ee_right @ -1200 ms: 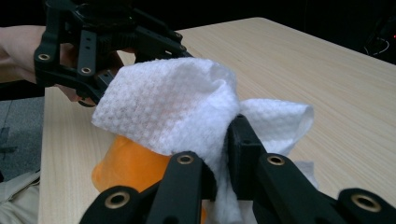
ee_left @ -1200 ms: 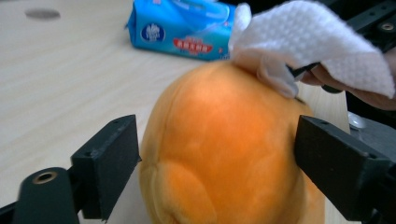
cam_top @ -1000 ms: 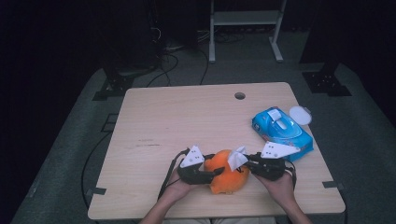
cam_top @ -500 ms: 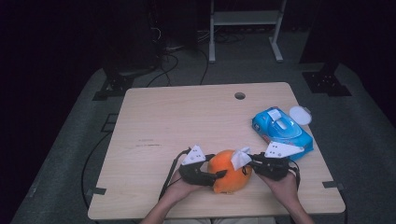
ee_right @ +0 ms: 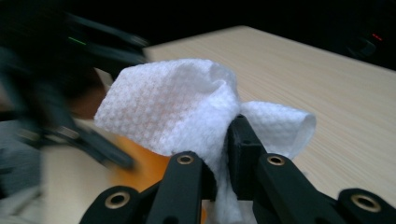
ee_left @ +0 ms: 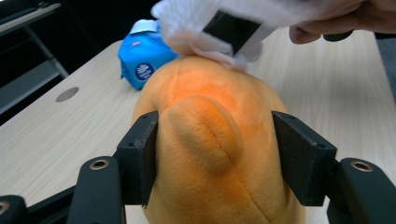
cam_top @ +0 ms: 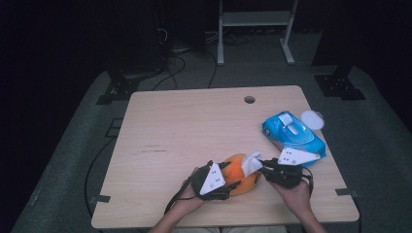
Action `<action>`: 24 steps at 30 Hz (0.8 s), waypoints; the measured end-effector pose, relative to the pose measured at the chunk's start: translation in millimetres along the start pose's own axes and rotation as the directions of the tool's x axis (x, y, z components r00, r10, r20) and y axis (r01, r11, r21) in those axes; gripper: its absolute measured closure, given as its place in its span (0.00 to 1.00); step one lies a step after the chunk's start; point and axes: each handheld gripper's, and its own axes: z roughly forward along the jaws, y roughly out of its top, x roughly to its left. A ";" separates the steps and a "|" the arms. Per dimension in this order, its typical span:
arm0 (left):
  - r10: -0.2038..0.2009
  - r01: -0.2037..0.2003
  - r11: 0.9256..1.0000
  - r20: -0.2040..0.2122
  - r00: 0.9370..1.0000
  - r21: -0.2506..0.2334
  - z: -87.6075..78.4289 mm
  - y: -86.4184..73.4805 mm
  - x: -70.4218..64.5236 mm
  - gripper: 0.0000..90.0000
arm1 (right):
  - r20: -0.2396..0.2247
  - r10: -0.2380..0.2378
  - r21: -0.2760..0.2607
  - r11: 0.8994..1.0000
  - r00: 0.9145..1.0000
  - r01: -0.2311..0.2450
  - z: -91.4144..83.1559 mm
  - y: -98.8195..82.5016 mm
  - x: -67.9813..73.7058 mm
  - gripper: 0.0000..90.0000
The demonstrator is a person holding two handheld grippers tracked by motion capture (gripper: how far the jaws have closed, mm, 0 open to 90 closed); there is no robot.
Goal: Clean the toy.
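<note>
An orange plush toy (cam_top: 241,174) lies near the table's front edge, between my two grippers. My left gripper (cam_top: 233,175) holds it from the left. In the left gripper view both black pads (ee_left: 140,158) press into the plush (ee_left: 210,140); the jaws have just been closing a little, with the toy between them. My right gripper (cam_top: 265,169) comes from the right, shut on a white wipe (cam_top: 251,163). In the right gripper view the bunched wipe (ee_right: 173,107) is pinched at the jaw tips (ee_right: 229,135). The wipe (ee_left: 196,28) rests on the toy's far top.
A blue pack of wipes (cam_top: 293,133) lies at the table's right, just behind my right hand, with a white round lid (cam_top: 312,119) beside it. The wooden table (cam_top: 194,126) has a cable hole (cam_top: 249,99) at the back. Dark floor and stands surround it.
My left gripper has shifted a little to the right along the toy and re-gripped it. The right gripper and its wipe stay at the toy's top right.
</note>
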 end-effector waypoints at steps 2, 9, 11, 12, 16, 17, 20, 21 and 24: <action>0.005 -0.005 1.000 0.011 1.000 -0.002 -1.2 -1.0 -0.7 0.41 | -0.051 -0.055 -0.012 0.998 0.997 0.055 6.3 8.2 15.5 0.92; -0.095 0.096 0.995 0.048 0.994 -0.018 -1.7 -2.5 8.5 0.40 | 0.021 -0.029 0.025 0.999 0.999 0.028 6.7 1.7 -0.6 0.92; -0.081 0.081 0.997 0.043 0.996 0.000 -1.5 -2.1 8.7 0.43 | 0.020 -0.048 0.018 0.999 0.999 0.048 5.9 4.0 7.3 0.92; -0.089 0.089 0.996 0.044 0.995 0.009 -2.0 -2.4 10.6 0.45 | 0.009 -0.074 0.017 0.997 0.997 0.074 7.1 5.9 13.0 0.92; -0.150 0.149 0.988 0.039 0.988 0.031 -7.1 -9.6 22.2 0.48 | 0.025 -0.053 0.031 0.998 0.998 0.052 11.0 2.8 3.3 0.92; -0.172 0.171 0.985 0.043 0.984 0.027 -8.6 -12.6 25.6 0.48 | 0.047 -0.018 0.036 0.999 0.999 0.016 10.1 -2.0 -5.7 0.92; -0.229 0.230 0.973 0.035 0.973 -0.004 -9.7 -12.5 32.2 0.34 | 0.064 0.071 0.040 0.996 0.995 -0.074 5.1 -10.6 -19.0 0.92; -0.242 0.242 0.970 0.030 0.970 -0.026 -9.4 -10.7 32.7 0.28 | 0.058 0.050 0.040 0.998 0.997 -0.053 5.9 -9.2 -15.5 0.92; -0.213 0.213 0.977 0.018 0.977 -0.012 -8.1 -7.7 32.1 0.34 | 0.027 -0.020 0.034 0.999 0.999 0.019 11.9 -2.6 -1.5 0.92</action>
